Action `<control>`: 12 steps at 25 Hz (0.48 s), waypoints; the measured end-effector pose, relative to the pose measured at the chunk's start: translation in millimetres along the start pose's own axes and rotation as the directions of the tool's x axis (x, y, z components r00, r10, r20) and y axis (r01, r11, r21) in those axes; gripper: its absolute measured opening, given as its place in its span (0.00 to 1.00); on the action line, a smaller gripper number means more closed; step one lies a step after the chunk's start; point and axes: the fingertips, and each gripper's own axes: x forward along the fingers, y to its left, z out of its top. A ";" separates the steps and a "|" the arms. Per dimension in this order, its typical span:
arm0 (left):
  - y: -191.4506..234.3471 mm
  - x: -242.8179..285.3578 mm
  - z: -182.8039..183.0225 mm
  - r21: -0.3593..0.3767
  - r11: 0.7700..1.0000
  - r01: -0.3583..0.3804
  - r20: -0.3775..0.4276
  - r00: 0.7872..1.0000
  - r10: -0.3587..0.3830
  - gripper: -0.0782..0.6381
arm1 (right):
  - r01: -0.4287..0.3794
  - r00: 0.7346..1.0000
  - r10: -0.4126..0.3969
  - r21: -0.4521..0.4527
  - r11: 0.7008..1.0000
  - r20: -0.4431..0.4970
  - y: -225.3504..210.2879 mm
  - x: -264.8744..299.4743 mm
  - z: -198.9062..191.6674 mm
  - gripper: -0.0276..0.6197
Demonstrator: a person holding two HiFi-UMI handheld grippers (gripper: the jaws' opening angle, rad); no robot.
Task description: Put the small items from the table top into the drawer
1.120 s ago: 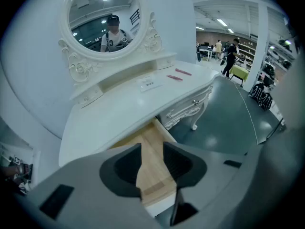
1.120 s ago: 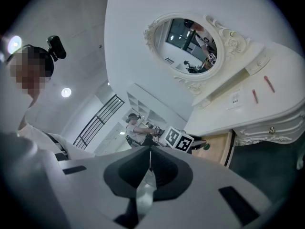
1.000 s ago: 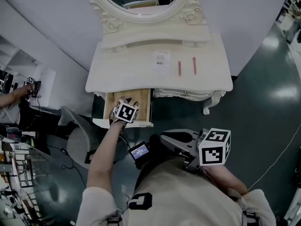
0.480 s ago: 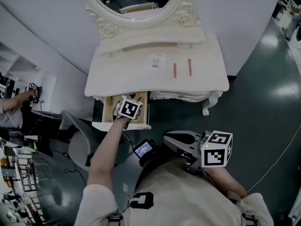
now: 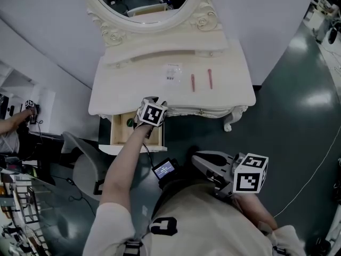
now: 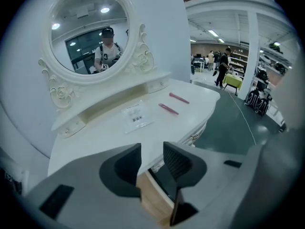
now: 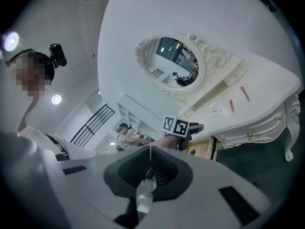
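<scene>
Head view: white dressing table (image 5: 120,87) with a clear packet (image 5: 171,73) and two pink sticks (image 5: 193,82) on top, not yet stowed. Its left drawer (image 5: 120,136) stands open to receive them, with a small green item (image 5: 129,122) inside. The left gripper (image 5: 155,101) hovers at the table's front edge. The right gripper (image 5: 205,158) is parked near the body, probably idle.

Left gripper view: jaws half apart, empty, facing the packet (image 6: 137,118). Its print is too small to read.

Right gripper view: jaws closed together, gripping nothing.
</scene>
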 end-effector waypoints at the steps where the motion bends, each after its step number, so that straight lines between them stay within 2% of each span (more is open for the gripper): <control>1: 2.3 3.6 5.8 -0.010 1.000 0.005 0.007 1.000 -0.005 0.37 | 0.005 1.000 -0.005 0.004 1.000 -0.006 -2.3 2.4 1.3 0.09; 7: 21.3 31.2 27.2 -0.065 0.997 0.034 0.035 0.999 -0.032 0.38 | 0.035 0.999 -0.034 0.032 0.999 -0.037 -22.8 17.8 8.7 0.09; 12: 39.7 52.1 35.8 -0.151 0.987 0.052 0.030 0.998 -0.049 0.48 | 0.051 0.997 -0.048 0.054 0.997 -0.060 -38.3 29.3 17.4 0.09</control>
